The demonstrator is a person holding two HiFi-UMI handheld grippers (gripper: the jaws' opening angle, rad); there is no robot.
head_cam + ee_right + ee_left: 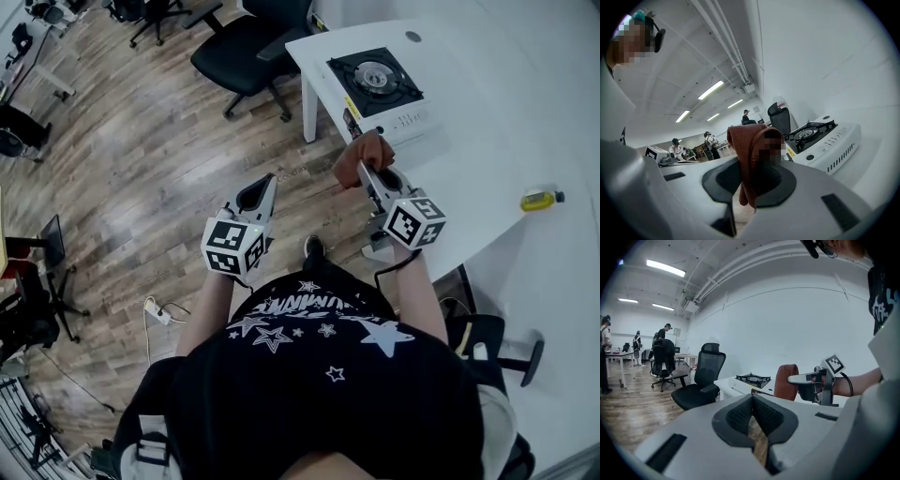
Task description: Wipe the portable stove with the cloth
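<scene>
The portable stove (377, 82), white with a black burner top, sits near the corner of the white table (487, 112). It also shows in the left gripper view (753, 378) and the right gripper view (820, 136). My right gripper (367, 174) is shut on a reddish-brown cloth (362, 154), held in the air just off the table's edge, short of the stove. The cloth (749, 154) hangs folded between the jaws. My left gripper (265, 185) hovers over the wood floor left of the right one; its jaws (752, 399) are shut with nothing in them.
A black office chair (246, 47) stands by the table's far corner. A small yellow bottle (540, 199) lies on the table at the right. A power strip (157, 312) lies on the floor at the left. Other people stand at desks far off.
</scene>
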